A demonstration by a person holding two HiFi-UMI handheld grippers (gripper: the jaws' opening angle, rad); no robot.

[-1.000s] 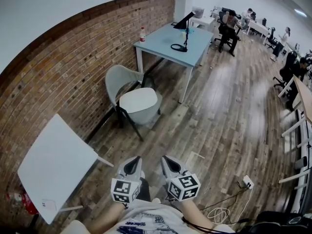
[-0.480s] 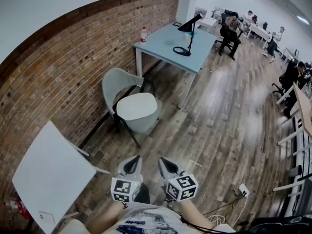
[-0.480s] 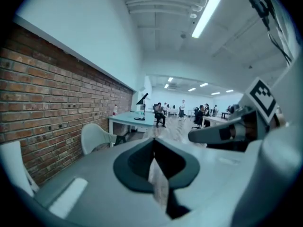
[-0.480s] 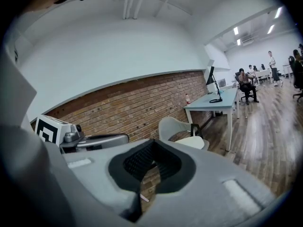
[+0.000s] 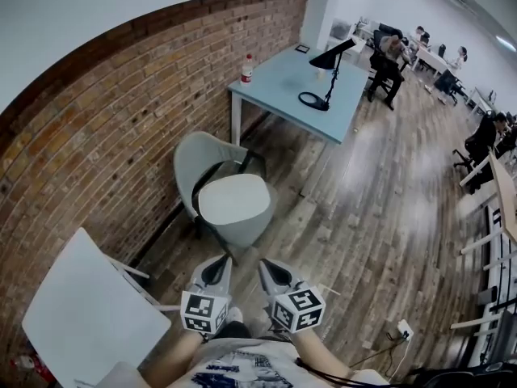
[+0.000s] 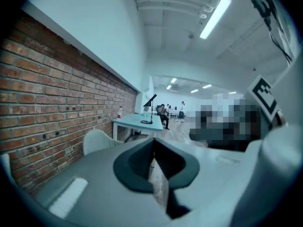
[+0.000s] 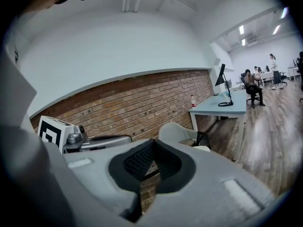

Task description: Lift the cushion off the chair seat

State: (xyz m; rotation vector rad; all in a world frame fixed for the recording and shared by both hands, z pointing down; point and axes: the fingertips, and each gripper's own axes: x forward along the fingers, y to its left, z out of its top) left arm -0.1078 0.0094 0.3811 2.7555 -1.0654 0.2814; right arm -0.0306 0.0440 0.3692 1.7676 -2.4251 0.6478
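A pale grey shell chair stands against the brick wall, with a white rounded cushion lying on its seat. The chair's back shows in the left gripper view, and the chair with a sliver of cushion in the right gripper view. My left gripper and right gripper hover side by side just short of the chair's front, both shut and empty, apart from the cushion.
A light blue desk with a black lamp and a bottle stands beyond the chair. A white folding table is at the lower left. People sit at desks far off. A cable and socket lie on the wooden floor at right.
I have moved forward toward the chair; the chair and cushion now sit closer, directly ahead of both grippers. Both grippers stay shut.
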